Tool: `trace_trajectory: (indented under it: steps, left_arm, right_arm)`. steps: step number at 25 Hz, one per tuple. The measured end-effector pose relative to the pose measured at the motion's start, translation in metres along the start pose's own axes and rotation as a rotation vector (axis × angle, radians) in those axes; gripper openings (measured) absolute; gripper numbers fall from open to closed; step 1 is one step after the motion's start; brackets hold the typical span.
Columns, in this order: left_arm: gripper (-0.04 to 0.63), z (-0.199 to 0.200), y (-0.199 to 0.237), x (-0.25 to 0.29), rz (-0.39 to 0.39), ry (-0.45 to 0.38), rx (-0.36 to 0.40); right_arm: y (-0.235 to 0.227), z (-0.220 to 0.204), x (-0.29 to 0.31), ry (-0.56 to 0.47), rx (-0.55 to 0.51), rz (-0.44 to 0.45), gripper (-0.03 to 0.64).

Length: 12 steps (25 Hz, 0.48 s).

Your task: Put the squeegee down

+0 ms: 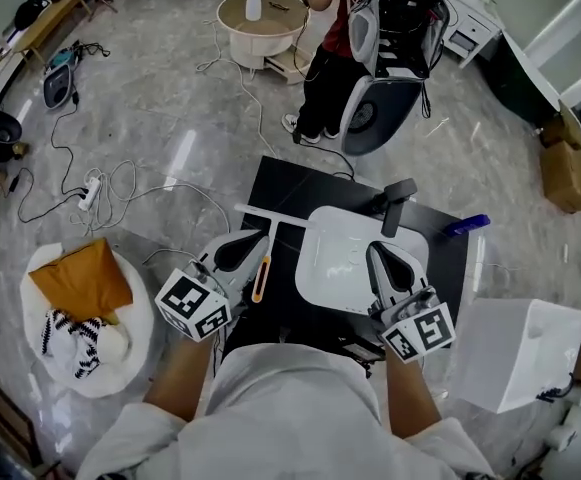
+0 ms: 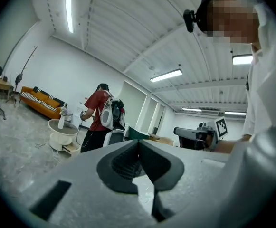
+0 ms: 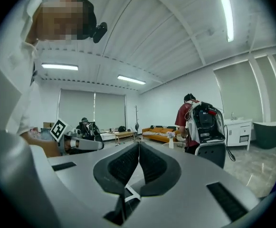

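The squeegee (image 1: pixel 261 268), with a white blade bar and an orange-and-white handle, lies flat on the black table (image 1: pixel 300 193), free of both grippers. My left gripper (image 1: pixel 250 243) hangs just left of its handle, raised off the table, jaws shut and empty. In the left gripper view the left gripper (image 2: pixel 138 145) points level across the room with its pads pressed together. My right gripper (image 1: pixel 378 254) hovers over a white tray (image 1: pixel 335 243), also shut with nothing in it. The right gripper view shows the right gripper (image 3: pixel 138 148) closed too.
A black hand tool (image 1: pixel 397 203) and a blue object (image 1: pixel 467 225) lie at the table's far right. A white box (image 1: pixel 518 353) stands to the right, a white cushion with a brown parcel (image 1: pixel 78 280) to the left. A person in red (image 1: pixel 332 38) stands beyond the table near a round stand (image 1: pixel 260 23). Cables cross the floor.
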State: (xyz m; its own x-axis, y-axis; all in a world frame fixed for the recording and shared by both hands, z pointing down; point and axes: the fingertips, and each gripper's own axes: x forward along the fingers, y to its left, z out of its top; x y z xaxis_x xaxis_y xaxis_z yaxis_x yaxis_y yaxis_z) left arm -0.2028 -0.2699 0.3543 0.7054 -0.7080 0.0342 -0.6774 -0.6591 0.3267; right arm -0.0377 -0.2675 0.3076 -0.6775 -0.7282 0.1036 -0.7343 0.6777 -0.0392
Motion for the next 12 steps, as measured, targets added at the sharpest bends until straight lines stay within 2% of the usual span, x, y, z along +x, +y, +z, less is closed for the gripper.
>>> trace_trajectory:
  steps: [7, 12]
  left_arm:
    - [0.015, 0.014, -0.043, -0.037, 0.073, -0.051, 0.112]
    - [0.017, 0.001, -0.087, -0.048, 0.115, -0.056, 0.119]
  right_arm:
    - [0.007, 0.015, -0.037, -0.047, -0.047, -0.020, 0.014]
    - [0.015, 0.012, -0.088, -0.079, -0.070, 0.021, 0.014]
